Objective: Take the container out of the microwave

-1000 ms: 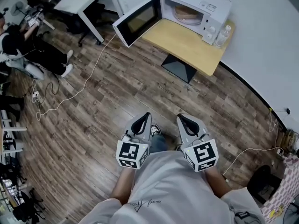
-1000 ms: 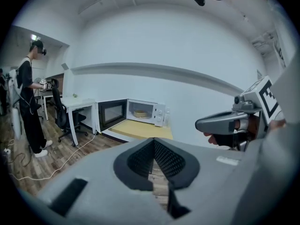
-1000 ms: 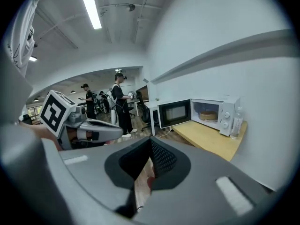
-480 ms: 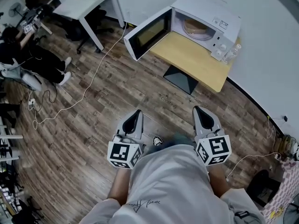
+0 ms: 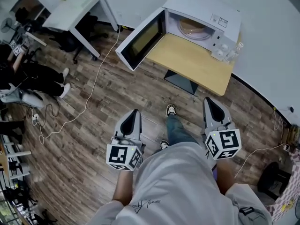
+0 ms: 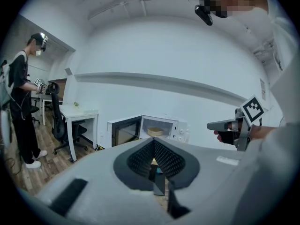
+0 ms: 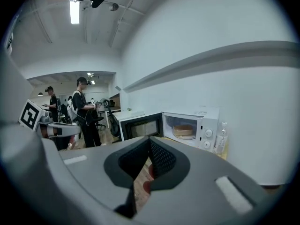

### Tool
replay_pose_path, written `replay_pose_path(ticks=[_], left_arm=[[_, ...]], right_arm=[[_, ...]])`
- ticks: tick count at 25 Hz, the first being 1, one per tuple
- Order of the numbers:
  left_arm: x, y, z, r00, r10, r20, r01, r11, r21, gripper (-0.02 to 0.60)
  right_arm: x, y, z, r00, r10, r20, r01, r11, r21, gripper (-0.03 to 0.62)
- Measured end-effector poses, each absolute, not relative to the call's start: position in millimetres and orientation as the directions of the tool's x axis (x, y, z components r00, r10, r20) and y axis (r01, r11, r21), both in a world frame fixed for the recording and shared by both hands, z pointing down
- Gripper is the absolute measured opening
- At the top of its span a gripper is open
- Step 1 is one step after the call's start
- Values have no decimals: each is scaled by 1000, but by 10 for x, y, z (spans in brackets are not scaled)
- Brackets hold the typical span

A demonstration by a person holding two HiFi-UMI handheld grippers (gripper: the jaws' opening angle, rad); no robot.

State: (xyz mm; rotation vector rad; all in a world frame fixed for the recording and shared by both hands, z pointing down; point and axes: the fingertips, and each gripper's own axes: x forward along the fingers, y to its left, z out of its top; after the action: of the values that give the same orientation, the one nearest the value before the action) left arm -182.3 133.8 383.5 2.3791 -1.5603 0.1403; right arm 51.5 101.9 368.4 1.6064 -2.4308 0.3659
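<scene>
The wood floor fills most of the head view; a white wall runs along the far side. A small wood table stands by the wall; a white desk stands well apart at the far left, with a person near it. A long cable lies across the floor.

The microwave sits on the table; its door is wide open and swings out to the left. The container is inside the microwave, on the round plate; it looks round and tan; nothing touches it. A clear bottle stands just beside the microwave, on its right.

The person holding the tongs stands well back from the table; one shoe is out in front. The left gripper and the right gripper are held low, near the body, on each side of the leg; both point toward the microwave and are far from it. In the left gripper view the two jaws are pressed together at the tips, with nothing between them; in the right gripper view the jaws are pressed together too, and pinch nothing.
</scene>
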Motion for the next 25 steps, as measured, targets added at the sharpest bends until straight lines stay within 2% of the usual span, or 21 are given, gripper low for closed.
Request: replay_pose_path(ticks=[4,8,12,21,25], left_arm=[[-1710,786,3698,422,-883,205,-903,-391,177,-5],[-1617,304,3515,440,-881,175,-895,-415,163,-5],[-1572,-187,3381,399,-907,137,-914,-380,146,-6],[-1346,-966,3389,394,-912,112,-915,-379,136,-6],[-1311,-1140,3410,380,-920,98,-917,-360,173,-6]], right_arm=[[685,531,3477,-337,-914,227,-941,326,-89,12],[709,15,3411,-344,-915,210,-939,333,-87,12],[841,-479,3337,-326,-931,166,-945,319,-72,11],[1063,-1263,3368,-290,-949,120,-957,284,-65,12],[1071,-1459,3445,-301,-943,143,-953,301,-20,12]])
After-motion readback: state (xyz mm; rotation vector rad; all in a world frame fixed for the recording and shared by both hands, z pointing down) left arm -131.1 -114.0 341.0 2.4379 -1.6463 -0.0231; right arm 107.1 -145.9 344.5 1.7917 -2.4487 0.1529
